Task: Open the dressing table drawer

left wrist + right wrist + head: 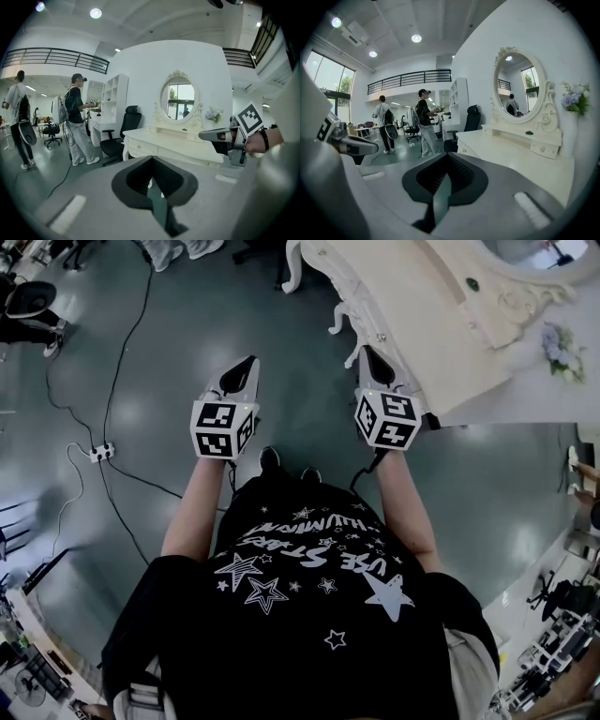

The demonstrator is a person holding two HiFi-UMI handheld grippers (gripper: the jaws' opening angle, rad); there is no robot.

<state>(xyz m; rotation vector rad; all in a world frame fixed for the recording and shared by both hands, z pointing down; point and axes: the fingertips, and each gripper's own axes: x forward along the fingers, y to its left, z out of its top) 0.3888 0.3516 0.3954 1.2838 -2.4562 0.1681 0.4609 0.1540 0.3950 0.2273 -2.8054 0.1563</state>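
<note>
Grey left gripper [246,366] and grey right gripper [368,354] pressed together, empty; cream carved wooden dressing table [441,315] upper right, drawer [142,149] closed

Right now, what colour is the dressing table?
The dressing table is cream white; the right gripper view shows it best.

Right gripper [446,161] at lower centre, jaws together, nothing between them. Dressing table [520,166] fills right half of frame, cream top. Oval mirror [519,86] at upper right in carved frame; flowers [574,101] at far right edge beside it. Small drawer [543,150] below mirror, knob showing. Front drawer [465,151] just right of jaw tips, flush with table front. Black office chair [468,123] beyond table's far end. Person in cap [424,123] stands centre left; second person [384,123] further left. Left gripper [352,144] at left edge.
</note>
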